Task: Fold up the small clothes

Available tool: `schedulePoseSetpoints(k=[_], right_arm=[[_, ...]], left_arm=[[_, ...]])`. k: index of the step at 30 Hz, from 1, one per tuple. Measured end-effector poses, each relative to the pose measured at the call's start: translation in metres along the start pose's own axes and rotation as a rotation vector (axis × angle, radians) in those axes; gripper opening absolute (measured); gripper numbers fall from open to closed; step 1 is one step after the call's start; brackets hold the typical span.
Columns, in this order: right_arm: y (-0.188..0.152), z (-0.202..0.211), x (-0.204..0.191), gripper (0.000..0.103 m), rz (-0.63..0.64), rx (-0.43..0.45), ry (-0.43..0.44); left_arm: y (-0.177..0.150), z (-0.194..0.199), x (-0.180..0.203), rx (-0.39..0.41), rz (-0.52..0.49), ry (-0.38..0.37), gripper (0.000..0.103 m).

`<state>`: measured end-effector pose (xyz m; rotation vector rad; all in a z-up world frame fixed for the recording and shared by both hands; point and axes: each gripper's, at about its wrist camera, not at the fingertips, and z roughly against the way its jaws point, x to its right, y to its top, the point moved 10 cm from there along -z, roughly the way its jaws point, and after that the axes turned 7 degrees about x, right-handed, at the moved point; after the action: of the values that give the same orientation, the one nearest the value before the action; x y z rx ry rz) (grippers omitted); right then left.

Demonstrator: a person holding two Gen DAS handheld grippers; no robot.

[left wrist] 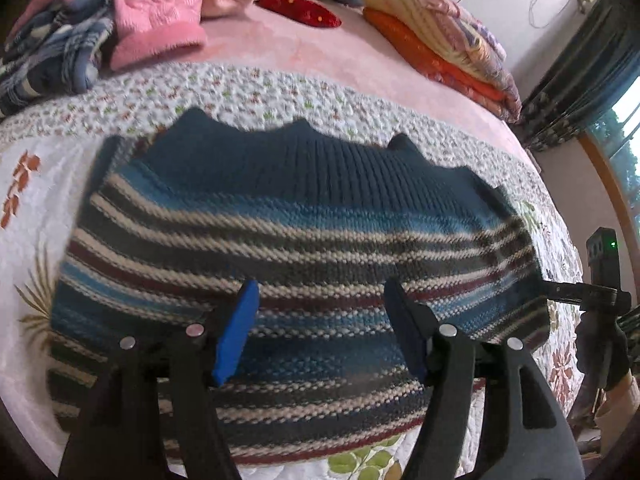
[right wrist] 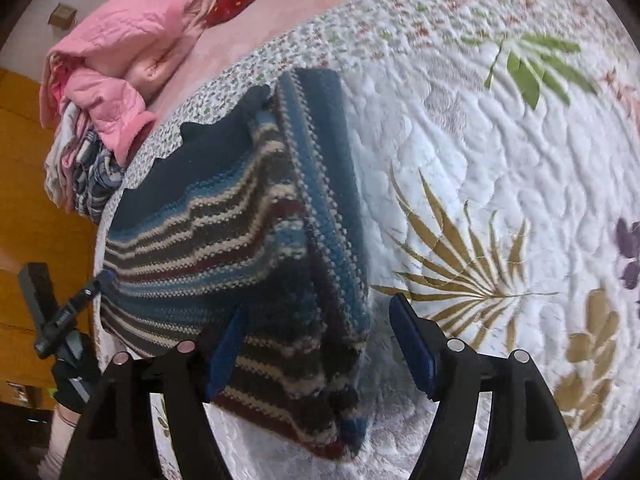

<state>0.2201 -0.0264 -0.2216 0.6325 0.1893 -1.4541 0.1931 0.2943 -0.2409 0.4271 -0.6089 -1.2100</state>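
Both the left gripper (left wrist: 320, 328) and right gripper (right wrist: 316, 344) have black plastic arms, blue padded jaws and round silver rivets; a green light glows on one.

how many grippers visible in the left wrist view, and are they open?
2. The left gripper fills the foreground, fingers apart over the striped knit sweater. The right gripper shows partly at the right edge beside the sweater; its own camera shows it open.

One striped sweater (left wrist: 304, 264), two claws, one pink jacket (left wrist: 160, 12), one quilt (right wrist: 500, 160)
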Motion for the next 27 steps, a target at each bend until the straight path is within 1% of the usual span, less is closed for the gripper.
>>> schedulePoseSetpoints(k=[4, 8, 10, 11, 12, 13, 14, 16, 18, 27], right_arm=[[0.004, -0.007, 0.0, 0.072, -0.013, 0.006, 0.018], [0.006, -0.012, 0.003, 0.072, -0.015, 0.011, 0.025], [0.006, -0.014, 0.001, 0.071, -0.007, 0.016, 0.025], [0.007, -0.015, 0.001, 0.066, -0.002, 0.017, 0.023], [0.007, -0.016, -0.002, 0.049, 0.002, 0.019, 0.038], [0.006, -0.017, -0.005, 0.039, -0.001, 0.013, 0.066], [0.006, -0.019, -0.008, 0.038, -0.009, 0.011, 0.082], [0.006, -0.018, -0.009, 0.035, 0.003, 0.022, 0.08], [0.006, -0.016, -0.008, 0.032, -0.011, 0.024, 0.094], [0.003, -0.018, 0.004, 0.032, -0.05, 0.023, 0.108]], left_arm=[[-0.004, -0.011, -0.006, -0.007, 0.014, 0.009, 0.065], [-0.005, -0.018, -0.006, -0.02, -0.007, 0.015, 0.066], [-0.006, -0.019, -0.006, -0.021, -0.015, 0.015, 0.066], [-0.007, -0.019, -0.005, -0.02, -0.017, 0.015, 0.066], [-0.007, -0.019, -0.005, -0.017, -0.019, 0.013, 0.066], [-0.007, -0.02, -0.005, -0.015, -0.02, 0.011, 0.066], [-0.008, -0.02, -0.006, -0.014, -0.019, 0.006, 0.066], [-0.008, -0.02, -0.006, -0.015, -0.013, -0.005, 0.066], [-0.008, -0.02, -0.007, -0.018, -0.008, -0.017, 0.066], [-0.009, -0.02, -0.007, -0.012, -0.013, -0.016, 0.066]])
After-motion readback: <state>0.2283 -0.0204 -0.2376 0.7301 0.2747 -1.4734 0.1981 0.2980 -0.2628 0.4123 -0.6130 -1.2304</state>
